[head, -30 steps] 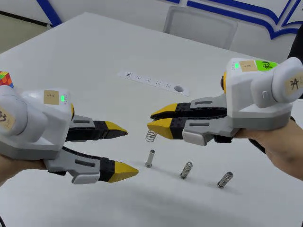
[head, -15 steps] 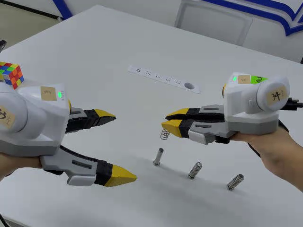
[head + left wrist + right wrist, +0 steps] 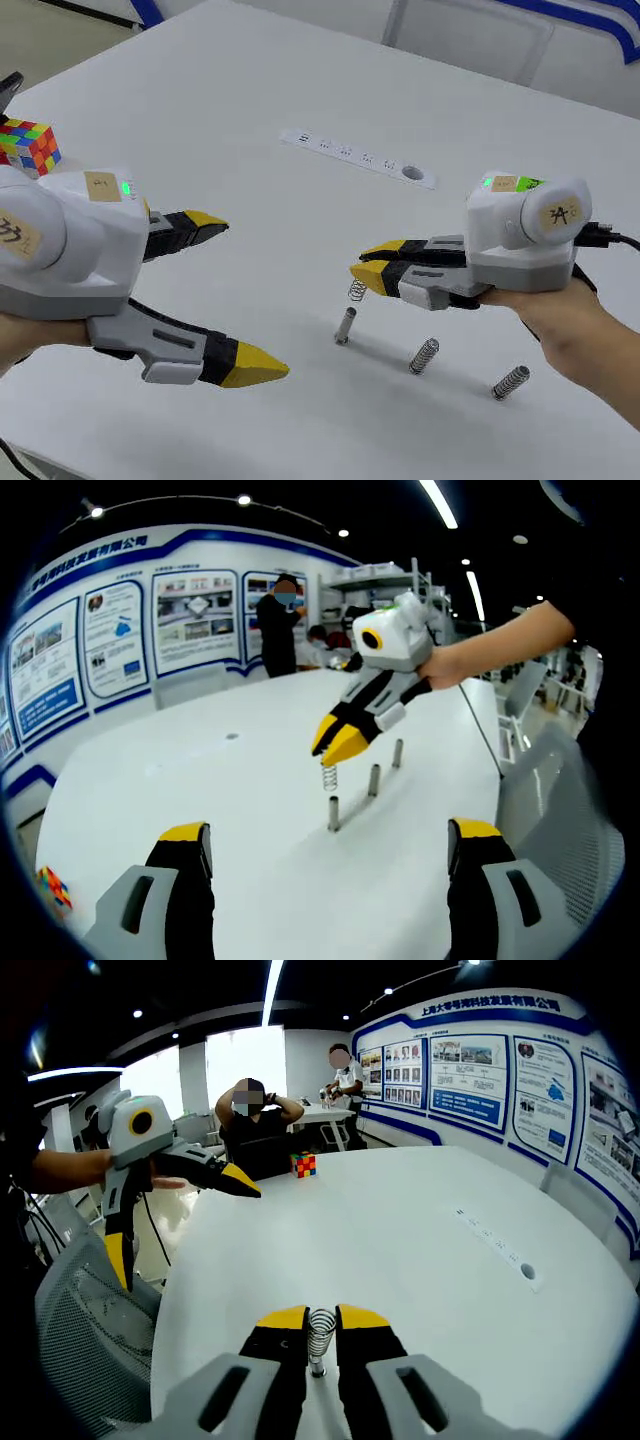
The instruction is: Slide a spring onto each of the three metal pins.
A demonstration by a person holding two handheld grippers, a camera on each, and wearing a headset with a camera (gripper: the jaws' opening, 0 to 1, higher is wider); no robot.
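You're working over a broad, smooth white table (image 3: 250, 90) in a room lined with blue-trimmed wall panels (image 3: 470, 1060), with a flat power strip (image 3: 360, 158) and a cube (image 3: 28, 146) lying well apart from the work; your left gripper (image 3: 255, 298) hangs with its yellow-tipped jaws spread wide, holding nothing. Your right gripper (image 3: 357, 265) has its jaws pressed together on a small wire spring (image 3: 357, 291), which dangles just above the bare pin (image 3: 345, 326), a short upright metal cylinder; in a row beside it stand the middle pin (image 3: 424, 356) and the end pin (image 3: 510, 382), each wearing a coiled spring.
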